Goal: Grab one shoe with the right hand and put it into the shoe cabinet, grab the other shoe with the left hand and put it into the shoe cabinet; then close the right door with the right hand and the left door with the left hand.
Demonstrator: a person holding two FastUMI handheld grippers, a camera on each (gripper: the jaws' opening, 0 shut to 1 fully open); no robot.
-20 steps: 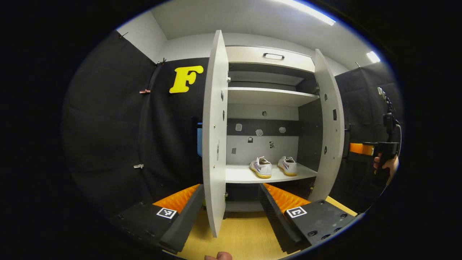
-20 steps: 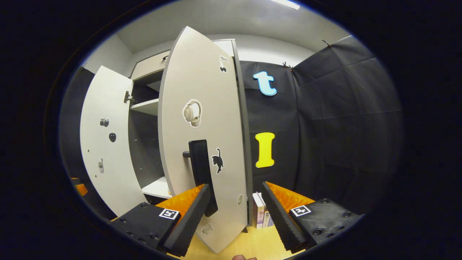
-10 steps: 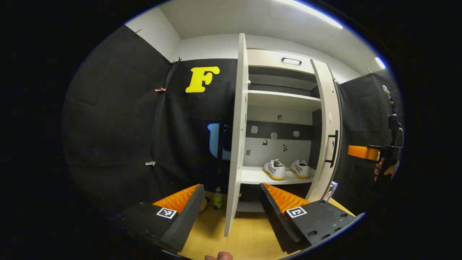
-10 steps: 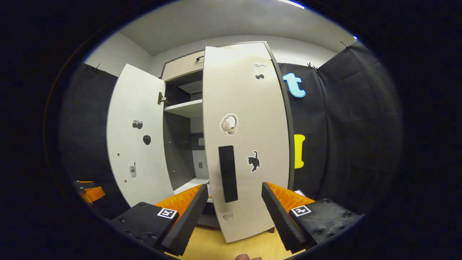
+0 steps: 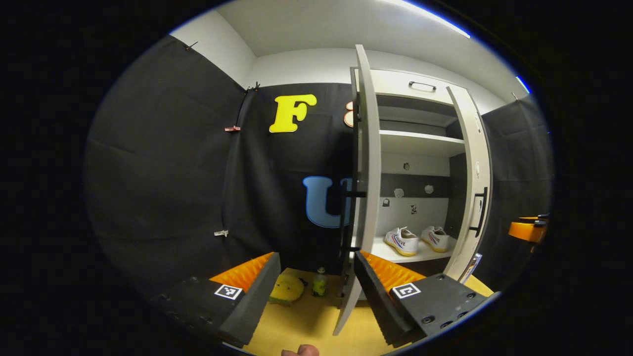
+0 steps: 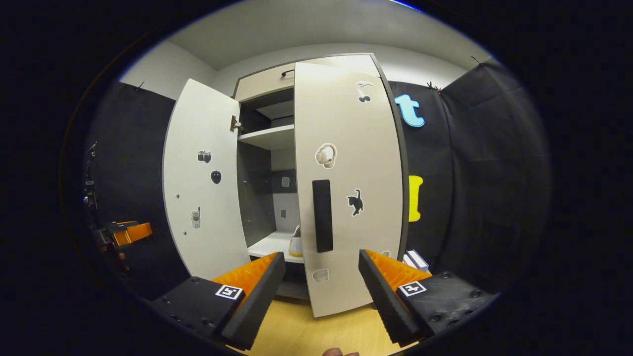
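Observation:
Two white shoes (image 5: pixel 401 241) (image 5: pixel 435 238) stand side by side on the cabinet's lower shelf (image 5: pixel 420 254). In the left gripper view the left door (image 5: pixel 367 188) stands open and edge-on, its black handle (image 5: pixel 346 217) just beyond my open left gripper (image 5: pixel 316 296). The right door (image 5: pixel 474 183) is swung most of the way in but still ajar. In the right gripper view my open right gripper (image 6: pixel 319 296) faces that door's outer face (image 6: pixel 356 148), a little short of its black handle (image 6: pixel 322 215). One shoe's heel (image 6: pixel 295 243) peeks past the door's edge. The left gripper (image 6: pixel 131 232) shows far left.
A yellow round thing (image 5: pixel 287 289) and a green bottle (image 5: pixel 320 283) sit on the wooden floor (image 5: pixel 306 321) left of the cabinet. Books (image 6: pixel 415 258) lean at its right side. A drawer with a black handle (image 5: pixel 422 85) tops the cabinet. Black cloth walls close in on both sides.
The right door has swung from wide open to nearly closed. My left gripper has moved left around the left door, which now shows edge-on with its handle in sight.

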